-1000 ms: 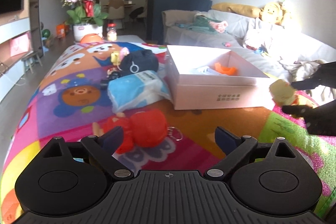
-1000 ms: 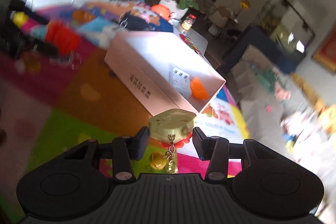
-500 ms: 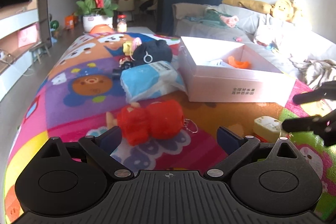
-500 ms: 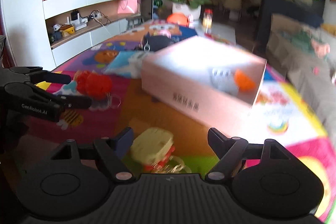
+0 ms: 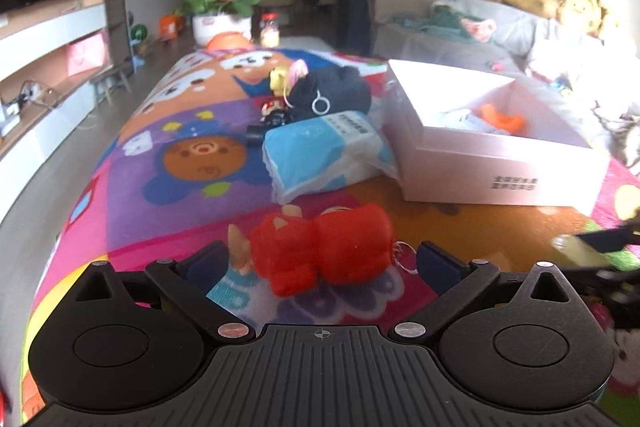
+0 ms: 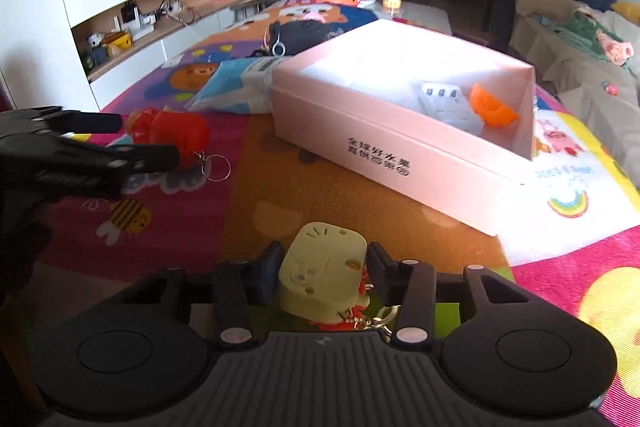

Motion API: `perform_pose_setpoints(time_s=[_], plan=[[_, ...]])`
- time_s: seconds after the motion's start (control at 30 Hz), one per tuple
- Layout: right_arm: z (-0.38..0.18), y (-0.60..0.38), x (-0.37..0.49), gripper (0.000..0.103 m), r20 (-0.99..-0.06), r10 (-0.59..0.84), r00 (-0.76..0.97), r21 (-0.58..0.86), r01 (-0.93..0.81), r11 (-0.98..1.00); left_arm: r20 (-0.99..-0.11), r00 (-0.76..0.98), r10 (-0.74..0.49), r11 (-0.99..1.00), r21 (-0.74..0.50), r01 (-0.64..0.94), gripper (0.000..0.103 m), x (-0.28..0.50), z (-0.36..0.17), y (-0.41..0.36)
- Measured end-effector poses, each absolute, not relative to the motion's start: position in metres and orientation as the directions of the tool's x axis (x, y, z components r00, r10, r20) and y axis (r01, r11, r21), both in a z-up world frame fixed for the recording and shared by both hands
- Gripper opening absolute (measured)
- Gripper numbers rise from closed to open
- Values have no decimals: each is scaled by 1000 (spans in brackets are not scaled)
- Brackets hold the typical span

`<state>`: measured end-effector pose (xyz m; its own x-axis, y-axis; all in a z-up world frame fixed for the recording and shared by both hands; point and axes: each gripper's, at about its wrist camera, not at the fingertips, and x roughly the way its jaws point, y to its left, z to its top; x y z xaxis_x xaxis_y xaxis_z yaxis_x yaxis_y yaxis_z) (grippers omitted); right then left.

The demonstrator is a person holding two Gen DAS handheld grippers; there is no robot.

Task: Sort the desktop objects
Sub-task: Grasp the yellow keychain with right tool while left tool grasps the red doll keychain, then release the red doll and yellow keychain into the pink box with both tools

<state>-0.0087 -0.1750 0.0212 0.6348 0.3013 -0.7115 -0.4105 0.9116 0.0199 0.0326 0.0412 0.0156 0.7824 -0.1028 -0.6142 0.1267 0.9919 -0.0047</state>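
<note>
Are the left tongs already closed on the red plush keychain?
No: the left tongs stand open, with the red plush keychain lying between their fingers on the mat.

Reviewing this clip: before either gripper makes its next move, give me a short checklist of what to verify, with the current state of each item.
1. Right gripper closed around the cheese keychain: ok, both fingers sit at its sides.
2. Keychain lifted off the mat: cannot tell.
3. Left gripper open and lined up on the red plush keychain: ok, the plush lies between its spread fingers.
4. Pink box open to receive items: ok, no lid.
5. Free room in the box: ok, only an orange piece and a blister pack at one end.
6. Path from right gripper to the box: ok, bare mat between.
</note>
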Motion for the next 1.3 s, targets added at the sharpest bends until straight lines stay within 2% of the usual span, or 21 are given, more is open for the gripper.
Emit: perform_pose_setpoints(time_s=[0.13, 0.23, 0.3, 0.47, 0.6, 0.7, 0.83, 0.93, 1.03, 1.07, 1.17, 1.23, 1.3], plan=[[27, -181, -21, 45, -696, 298, 653, 8, -408, 913, -626, 779, -36, 992, 69, 101, 103, 50, 4, 33], [29, -186, -27, 45, -689, 298, 661, 6, -406, 914, -632, 774, -33, 993, 70, 99, 102, 54, -2, 33], [28, -189, -28, 45, -688, 299, 661, 14, -401, 916, -622, 782, -39, 991, 79, 112, 95, 51, 0, 33], [30, -195, -34, 44, -678, 309, 667, 30, -396, 918, -621, 774, -122, 970, 89, 225, 95, 25, 8, 24], [41, -203, -42, 44, -657, 326, 680, 31, -407, 913, -610, 749, -258, 930, 52, 363, 95, -9, 30, 12], [69, -219, -49, 44, -598, 350, 721, 43, -407, 913, -517, 786, -339, 895, 80, 439, 95, -28, 65, 0], [116, -241, -44, 44, -485, 350, 802, 62, -368, 928, -350, 857, -377, 857, 218, 466, 95, -23, 102, -27], [136, -244, -25, 44, -422, 313, 851, 28, -333, 943, -310, 875, -373, 855, 251, 454, 95, 12, 107, -47], [154, -241, 10, 43, -405, 325, 855, 48, -335, 941, -270, 887, -374, 863, 249, 440, 96, 52, 109, -61], [161, -240, 24, 43, -396, 334, 856, 67, -336, 940, -269, 888, -372, 865, 246, 437, 97, 64, 109, -65], [177, -236, 71, 46, -359, 356, 863, 129, -332, 934, -345, 868, -357, 881, 186, 436, 99, 99, 94, -67], [180, -233, 101, 49, -367, 380, 849, 178, -337, 924, -392, 849, -354, 891, 135, 434, 100, 103, 81, -57], [175, -233, 115, 50, -382, 379, 843, 203, -323, 924, -399, 845, -357, 897, 108, 429, 101, 91, 69, -38]])
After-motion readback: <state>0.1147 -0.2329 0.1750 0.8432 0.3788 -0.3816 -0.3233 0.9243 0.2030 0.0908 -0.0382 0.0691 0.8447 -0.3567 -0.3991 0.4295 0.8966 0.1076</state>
